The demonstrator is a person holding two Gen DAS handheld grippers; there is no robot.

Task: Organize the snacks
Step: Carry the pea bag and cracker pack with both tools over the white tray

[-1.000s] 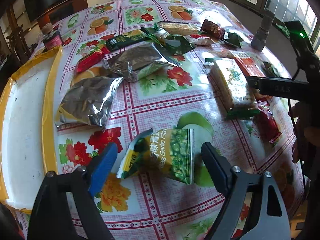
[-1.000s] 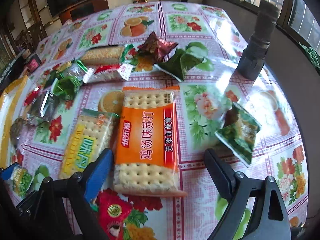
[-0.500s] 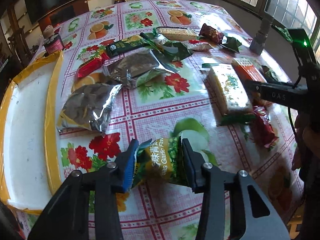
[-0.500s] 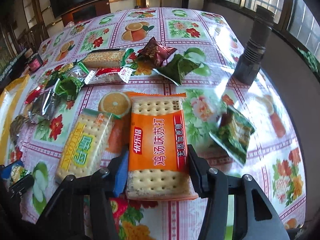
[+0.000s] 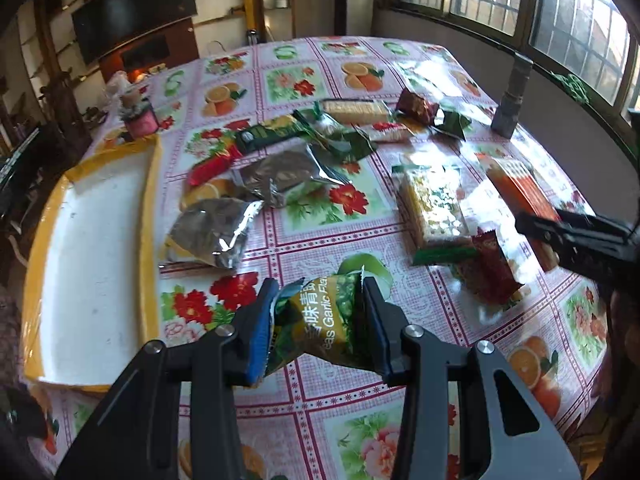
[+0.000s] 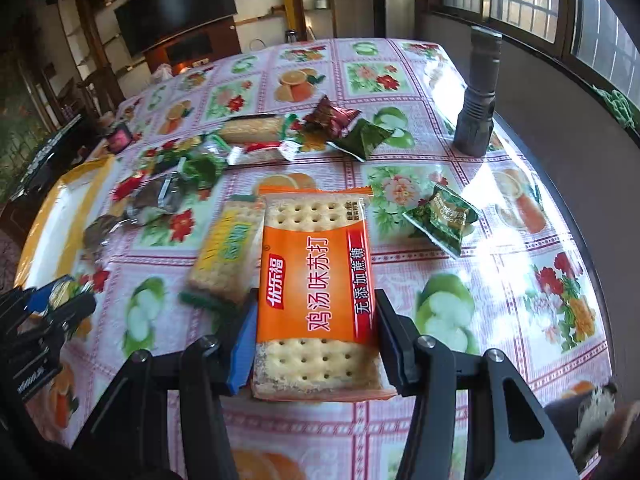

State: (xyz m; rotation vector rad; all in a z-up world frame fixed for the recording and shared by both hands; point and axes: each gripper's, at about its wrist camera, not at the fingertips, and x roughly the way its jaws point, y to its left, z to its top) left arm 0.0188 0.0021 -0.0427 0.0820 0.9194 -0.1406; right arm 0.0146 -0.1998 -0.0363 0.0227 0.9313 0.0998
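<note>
My left gripper [image 5: 320,304] is shut on a green garlic pea packet [image 5: 326,318] and holds it lifted above the tablecloth. My right gripper [image 6: 316,320] is shut on an orange cracker pack [image 6: 316,276], raised off the table. A white tray with a yellow rim [image 5: 92,256] lies at the left; it also shows in the right wrist view [image 6: 60,216]. The right gripper shows in the left wrist view [image 5: 568,236] at the right, still on the orange pack [image 5: 520,188].
Loose snacks lie across the floral table: two silver bags [image 5: 212,232], a yellow-green cracker pack [image 6: 228,252], a red packet [image 5: 492,268], a small green packet [image 6: 444,216]. A grey flashlight [image 6: 478,104] stands at the far right. A pink jar [image 5: 138,114] sits behind the tray.
Both grippers closed, the left on the pea packet and the right on the orange cracker pack, and lifted them off the table.
</note>
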